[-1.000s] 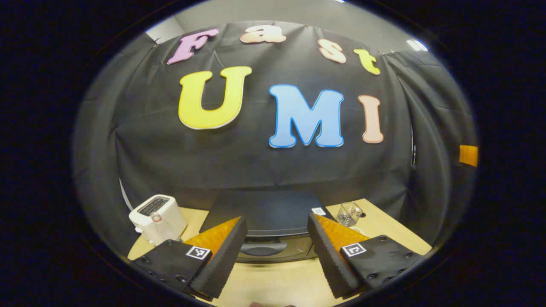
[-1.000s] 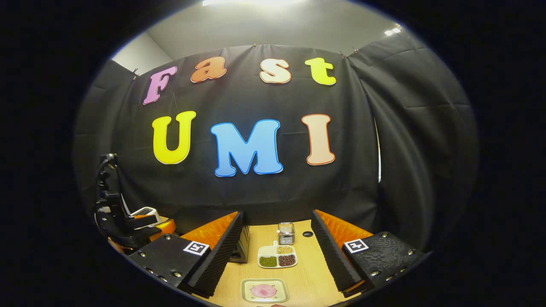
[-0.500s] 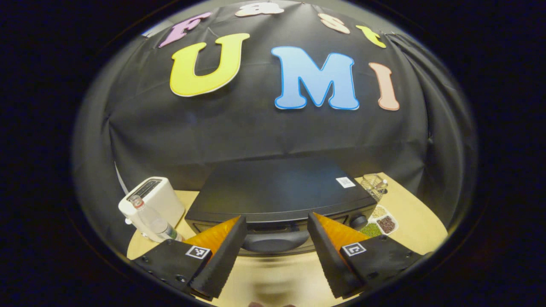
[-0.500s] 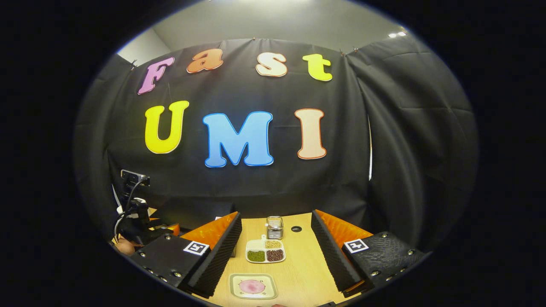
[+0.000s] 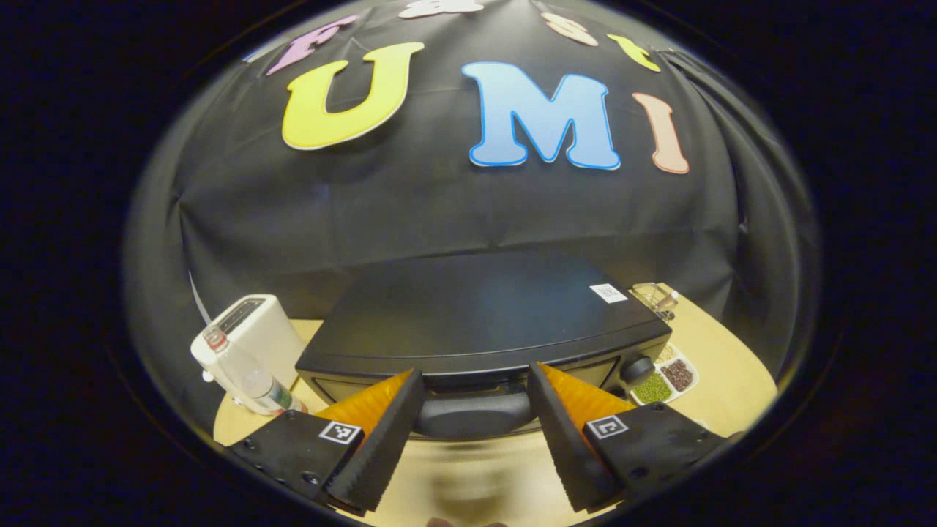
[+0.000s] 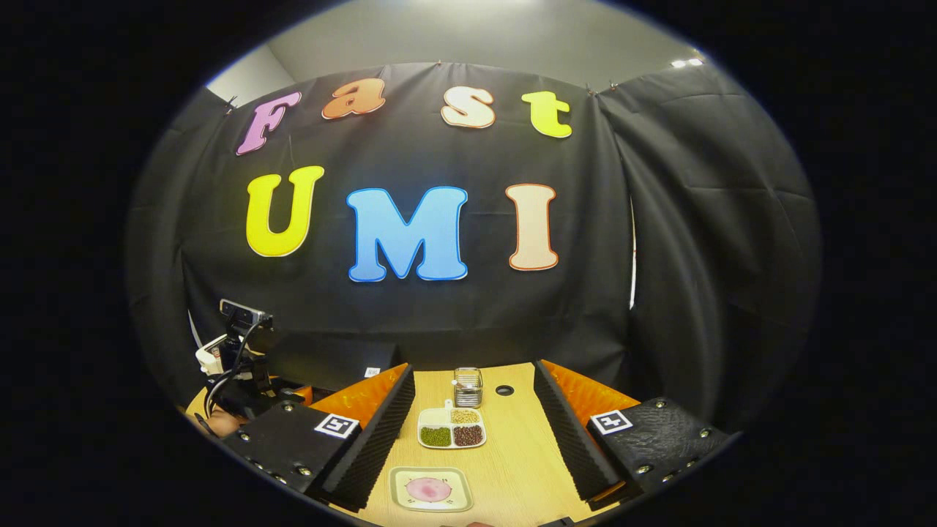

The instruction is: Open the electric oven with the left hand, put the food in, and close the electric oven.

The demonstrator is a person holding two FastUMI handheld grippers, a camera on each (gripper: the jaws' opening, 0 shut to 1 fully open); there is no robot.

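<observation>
Black oven handle (image 5: 472, 414) sits between the left gripper (image 5: 474, 432) jaws, spread wide; right gripper (image 6: 474, 439) gapes above the food plate (image 6: 430, 489).

1. The left gripper view sits close above the oven (image 5: 476, 322), looking down over its top and along the gripper (image 5: 472, 432) to the door handle (image 5: 472, 413).
2. The right gripper view sits farther back, low over the worktop (image 6: 512, 454), facing the back cloth.
3. Both views catch the oven (image 6: 329, 359), the divided dish (image 5: 662, 377) (image 6: 452, 428) and the glass jar (image 5: 654, 296) (image 6: 468, 386).
</observation>
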